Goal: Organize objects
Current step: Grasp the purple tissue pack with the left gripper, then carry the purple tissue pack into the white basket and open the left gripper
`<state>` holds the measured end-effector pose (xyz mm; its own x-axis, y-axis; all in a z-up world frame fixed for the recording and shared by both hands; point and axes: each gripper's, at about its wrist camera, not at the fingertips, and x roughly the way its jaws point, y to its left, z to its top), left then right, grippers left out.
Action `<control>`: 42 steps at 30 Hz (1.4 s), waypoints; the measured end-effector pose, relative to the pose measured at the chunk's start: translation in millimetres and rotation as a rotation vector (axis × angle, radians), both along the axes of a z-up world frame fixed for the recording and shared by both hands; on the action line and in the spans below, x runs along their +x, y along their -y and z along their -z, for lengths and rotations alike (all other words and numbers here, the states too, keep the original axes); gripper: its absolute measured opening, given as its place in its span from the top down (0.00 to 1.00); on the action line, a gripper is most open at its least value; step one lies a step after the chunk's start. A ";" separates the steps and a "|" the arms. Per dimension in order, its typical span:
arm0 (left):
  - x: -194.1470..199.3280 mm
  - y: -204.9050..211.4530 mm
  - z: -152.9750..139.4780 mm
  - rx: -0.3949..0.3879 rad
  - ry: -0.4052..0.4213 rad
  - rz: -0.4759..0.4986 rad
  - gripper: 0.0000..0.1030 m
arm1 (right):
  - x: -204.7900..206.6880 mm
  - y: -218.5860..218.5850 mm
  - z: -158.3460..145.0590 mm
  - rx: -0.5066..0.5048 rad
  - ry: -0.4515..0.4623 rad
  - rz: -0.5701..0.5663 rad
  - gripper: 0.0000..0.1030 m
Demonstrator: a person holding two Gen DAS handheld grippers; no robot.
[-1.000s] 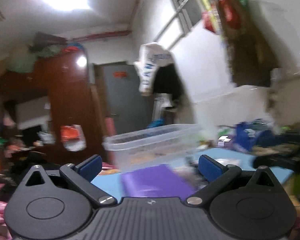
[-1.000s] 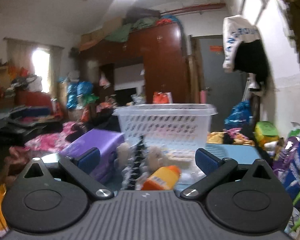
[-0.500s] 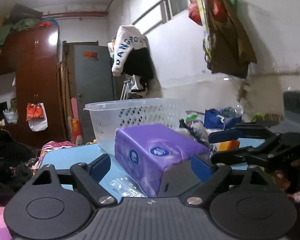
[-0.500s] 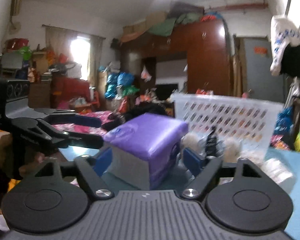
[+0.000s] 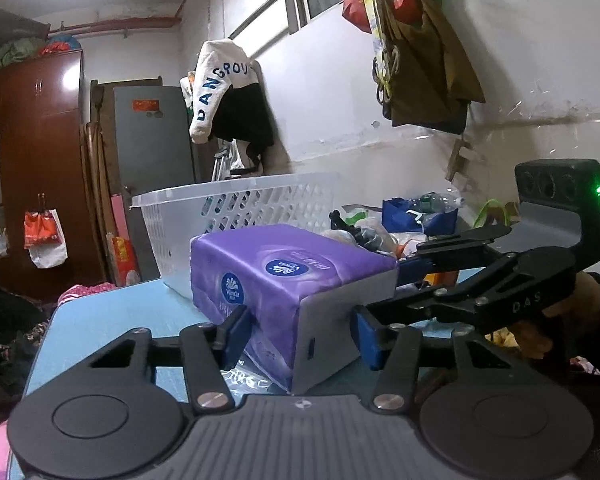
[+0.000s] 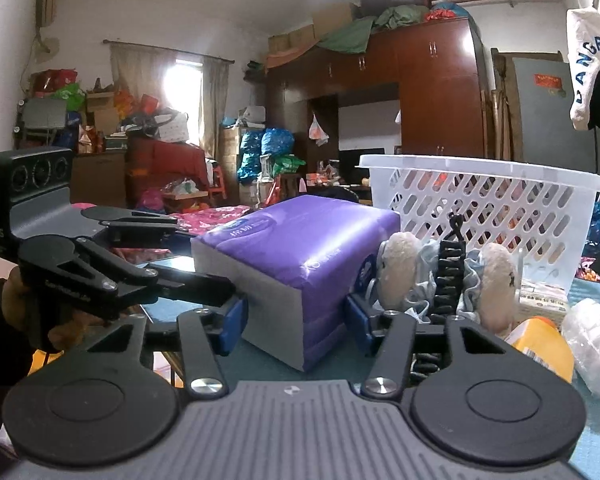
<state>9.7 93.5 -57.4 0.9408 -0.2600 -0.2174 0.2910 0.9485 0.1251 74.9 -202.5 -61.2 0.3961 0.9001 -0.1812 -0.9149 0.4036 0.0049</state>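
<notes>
The left tongs (image 5: 300,334) and the right tongs (image 6: 296,322) have both just been closing on the same purple tissue pack (image 5: 288,280), one at each end. In each wrist view the blue pads sit against the pack's sides, about half open, so both tongs grip it. The left tongs hold the near grey end seen from the left wrist; the right tongs hold the opposite grey end (image 6: 274,312). The pack rests on the blue counter (image 5: 112,316), just in front of a white basket (image 5: 240,208).

The pack carries a round blue "Vinda" logo (image 5: 231,289) on its side and a second oval logo on top, with further print too small to read. The body of the right tongs, seen from the left wrist, is marked "DAS" (image 5: 526,303). On the wall behind, a white garment (image 5: 216,84) reads "DANGROU".

Right of the pack lie a black hair clip (image 6: 448,276) and an orange bottle (image 6: 544,344).
</notes>
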 end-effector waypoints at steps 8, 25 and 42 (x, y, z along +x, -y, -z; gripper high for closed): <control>-13.9 -8.3 -3.2 -0.028 0.002 0.047 0.52 | -4.2 10.9 -7.1 0.027 0.009 -0.023 0.49; -17.3 22.3 -74.4 0.054 0.202 0.033 0.54 | -1.1 22.1 -86.0 0.068 0.211 0.022 0.51; 157.5 16.5 -149.7 0.011 0.099 0.022 0.54 | 143.2 -29.3 -139.5 -0.050 0.102 0.123 0.50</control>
